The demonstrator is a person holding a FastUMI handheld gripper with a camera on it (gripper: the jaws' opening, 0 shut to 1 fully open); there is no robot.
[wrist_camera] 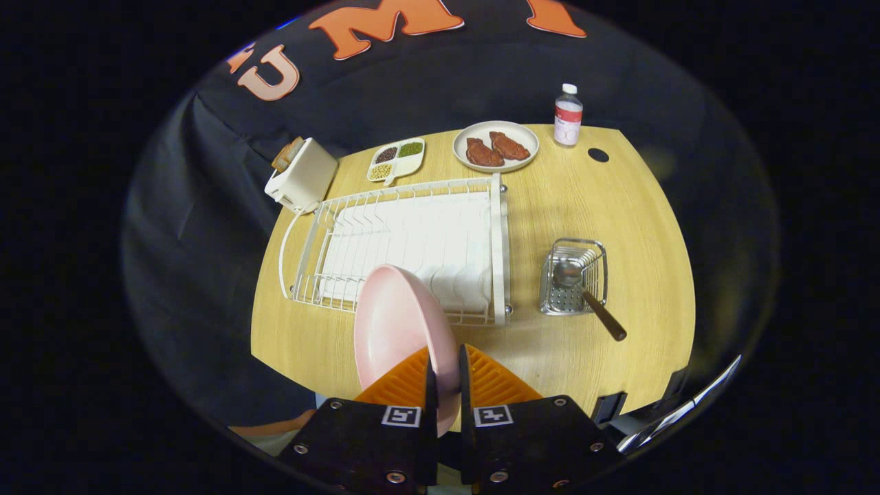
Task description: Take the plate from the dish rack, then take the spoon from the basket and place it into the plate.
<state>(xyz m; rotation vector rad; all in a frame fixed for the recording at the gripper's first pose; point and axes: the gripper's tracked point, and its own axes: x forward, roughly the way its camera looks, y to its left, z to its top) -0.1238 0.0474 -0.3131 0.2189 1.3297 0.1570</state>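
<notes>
The pink plate [399,323] stands on edge between the two fingers of the hand-held gripper [447,385]. Both fingers press on its rim, one on each face, so the hand-held gripper is closed on the plate. The plate tilts to the left, and its upper part overlaps the near edge of the dish rack [412,240] in the gripper view. Whether the plate is touching the rack wires cannot be told.

The dish rack is a white wire frame on a white tray. It lies on the wooden worktop [619,220] just beyond the fingers.

To the right of the rack, set apart from it, stands a small metal basket [574,278]. The spoon [584,289] lies in this basket. Its bowl rests inside, and its dark handle leans out over the near rim toward the front of the worktop.

Further items stand along the far edge of the worktop:
- A white plate with two pieces of meat [496,146], beyond the far right corner of the rack.
- A small bottle with a white cap [568,115], right of that plate.
- A divided dish holding seeds or beans [396,160], left of that plate.
- A white toaster with a slice of bread [301,175], at the far left corner.
</notes>
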